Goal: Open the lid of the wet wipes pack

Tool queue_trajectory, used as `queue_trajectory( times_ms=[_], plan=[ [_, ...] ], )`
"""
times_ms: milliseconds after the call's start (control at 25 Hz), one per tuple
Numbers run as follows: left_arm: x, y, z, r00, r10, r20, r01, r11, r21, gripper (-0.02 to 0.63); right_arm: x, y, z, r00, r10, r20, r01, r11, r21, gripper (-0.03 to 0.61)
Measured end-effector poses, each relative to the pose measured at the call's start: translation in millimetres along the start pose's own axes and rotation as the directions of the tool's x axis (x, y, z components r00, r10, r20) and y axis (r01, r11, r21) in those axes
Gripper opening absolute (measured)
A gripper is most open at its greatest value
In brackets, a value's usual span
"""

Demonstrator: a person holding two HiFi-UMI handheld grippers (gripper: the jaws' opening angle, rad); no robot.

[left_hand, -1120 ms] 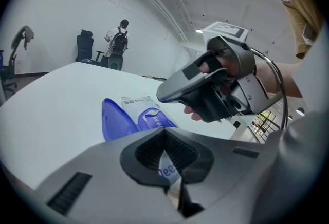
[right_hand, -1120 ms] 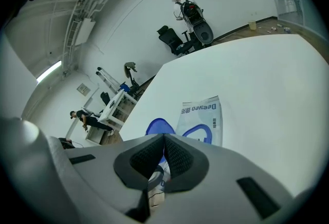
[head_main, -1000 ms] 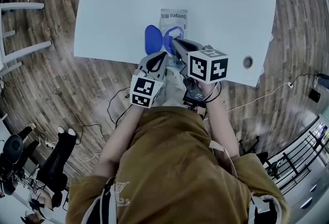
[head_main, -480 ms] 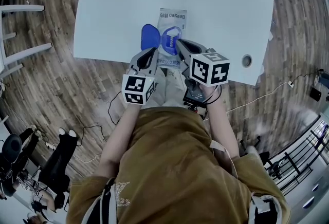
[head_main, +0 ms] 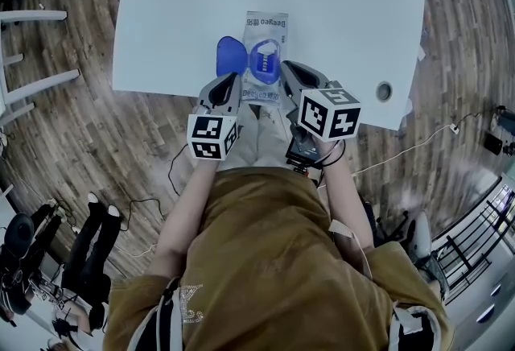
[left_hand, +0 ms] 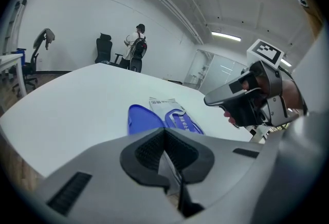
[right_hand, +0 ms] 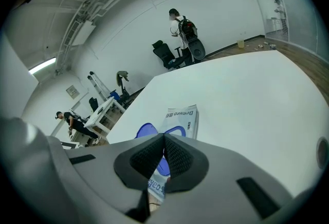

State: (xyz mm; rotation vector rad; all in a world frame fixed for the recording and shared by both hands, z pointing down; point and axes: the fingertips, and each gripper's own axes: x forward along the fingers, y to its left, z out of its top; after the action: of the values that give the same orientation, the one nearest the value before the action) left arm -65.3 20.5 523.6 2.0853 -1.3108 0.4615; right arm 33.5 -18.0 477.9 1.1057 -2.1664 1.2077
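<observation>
Wet wipes pack (head_main: 265,59) lies flat by the near edge of the table (head_main: 346,11), blue lid (head_main: 229,56) already flipped out to its left, so left gripper (head_main: 227,86) and right gripper (head_main: 290,72) hang at that edge, jaws pressed together on nothing, job likely done.

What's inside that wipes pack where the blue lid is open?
The blue lid lies open on the white table beside the wet wipes pack. A blue oval rim shows on the pack; wipes inside cannot be made out.
</observation>
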Motion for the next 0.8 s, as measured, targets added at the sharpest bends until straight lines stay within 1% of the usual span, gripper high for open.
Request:
queue_trajectory(
  times_ms=[160,360,800],
  plan=[
    [2,1,-4,1.0,0.007,-0.007,-0.007,1.0,0.0,0.002,-3,2,1,1.0,0.017,0.021,-0.017,1.0,0.003,0.011],
    [5,4,-10,1.0,0.01,-0.019,-0.011,1.0,-0.023,0.002,-7,-1,-2,0.999,0.012,0.033,-0.012,1.0,0.003,0.011],
    [8,9,-16,0.999,0.024,-0.038,-0.025,0.999,-0.035,0.002,-10,1,1,0.999,0.011,0.049,-0.011,1.0,-0.009,0.011]
  ],
)
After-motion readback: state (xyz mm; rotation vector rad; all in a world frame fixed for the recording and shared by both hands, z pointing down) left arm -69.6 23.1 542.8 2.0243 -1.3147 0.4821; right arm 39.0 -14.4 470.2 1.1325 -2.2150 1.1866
